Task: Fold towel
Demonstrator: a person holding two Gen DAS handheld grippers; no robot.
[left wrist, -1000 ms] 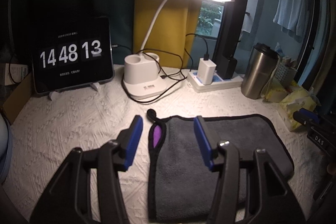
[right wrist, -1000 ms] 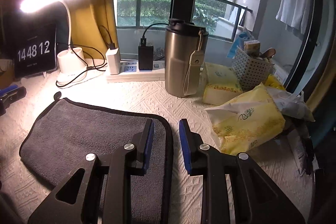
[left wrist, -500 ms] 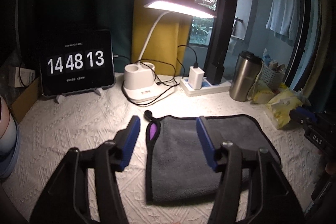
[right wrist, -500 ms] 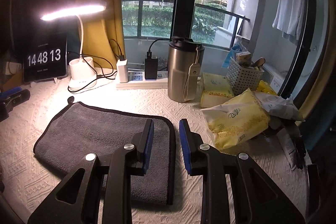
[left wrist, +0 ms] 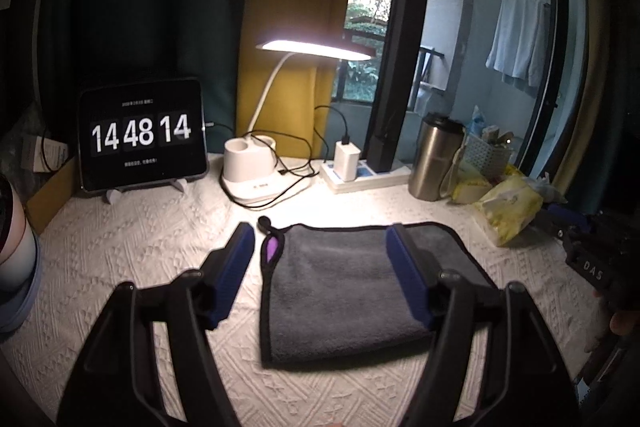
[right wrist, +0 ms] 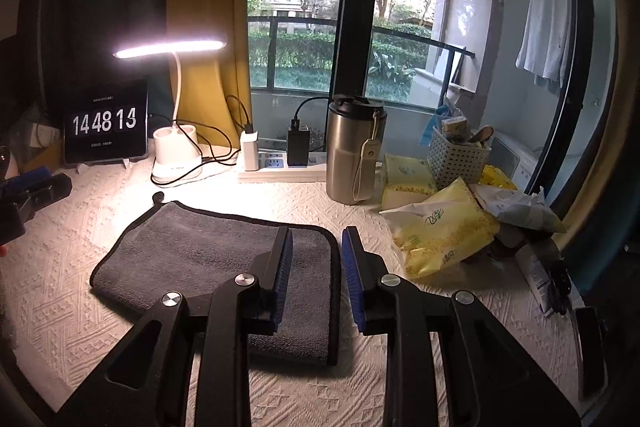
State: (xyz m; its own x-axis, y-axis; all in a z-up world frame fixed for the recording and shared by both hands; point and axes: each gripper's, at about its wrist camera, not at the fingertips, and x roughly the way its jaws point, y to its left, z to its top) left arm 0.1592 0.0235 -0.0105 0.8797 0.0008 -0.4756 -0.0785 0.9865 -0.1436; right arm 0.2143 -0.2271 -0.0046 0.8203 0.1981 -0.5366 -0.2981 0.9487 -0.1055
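Looks pretty much done: grey towel (left wrist: 352, 291) lying folded flat on the worktop (left wrist: 132, 235). Left claw (left wrist: 320, 267) spread wide above it, right claw (right wrist: 316, 259) parted narrowly over its right edge, gripping nothing. Probably just needs one more fold or a tidy-up.

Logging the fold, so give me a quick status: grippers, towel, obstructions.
Left gripper open, empty, above the table. Right gripper open, empty. Grey black-edged microfibre towel lies folded flat on white tablecloth. Yellow tissue pack beside it, apart.
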